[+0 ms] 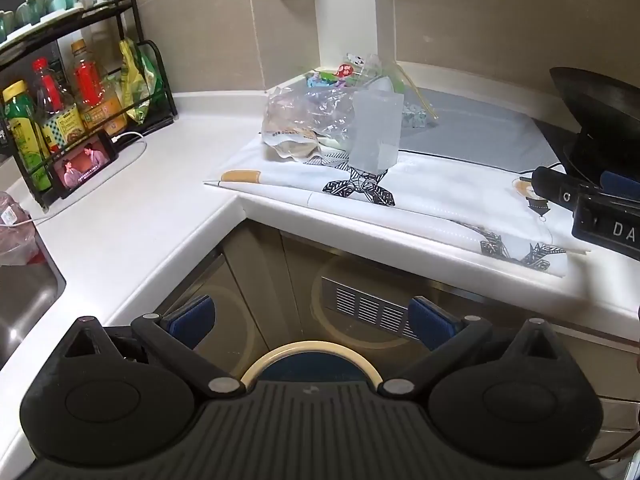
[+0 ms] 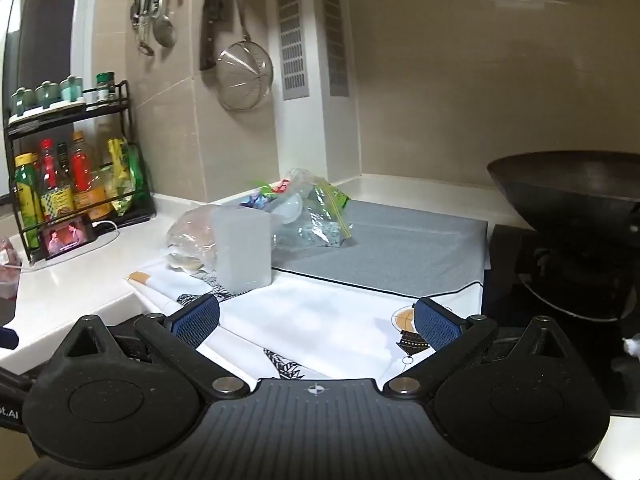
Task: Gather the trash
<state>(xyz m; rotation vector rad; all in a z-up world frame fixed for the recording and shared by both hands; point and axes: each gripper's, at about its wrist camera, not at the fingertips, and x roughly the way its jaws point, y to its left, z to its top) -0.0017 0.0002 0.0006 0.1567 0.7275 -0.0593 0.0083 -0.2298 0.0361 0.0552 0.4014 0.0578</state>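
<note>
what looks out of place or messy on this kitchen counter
A heap of crumpled clear plastic bags and snack wrappers litters the mat in the counter corner, behind an upright translucent container. A phone playing video leans against the condiment rack.

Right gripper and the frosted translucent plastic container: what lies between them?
Only bare white printed cloth separates the open right gripper from the container, per the right wrist view.

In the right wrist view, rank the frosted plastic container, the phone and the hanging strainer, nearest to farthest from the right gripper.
1. Frosted plastic container: just ahead, on the patterned cloth.
2. Phone: far left, propped at the bottle rack.
3. Hanging strainer: high on the back wall.
</note>
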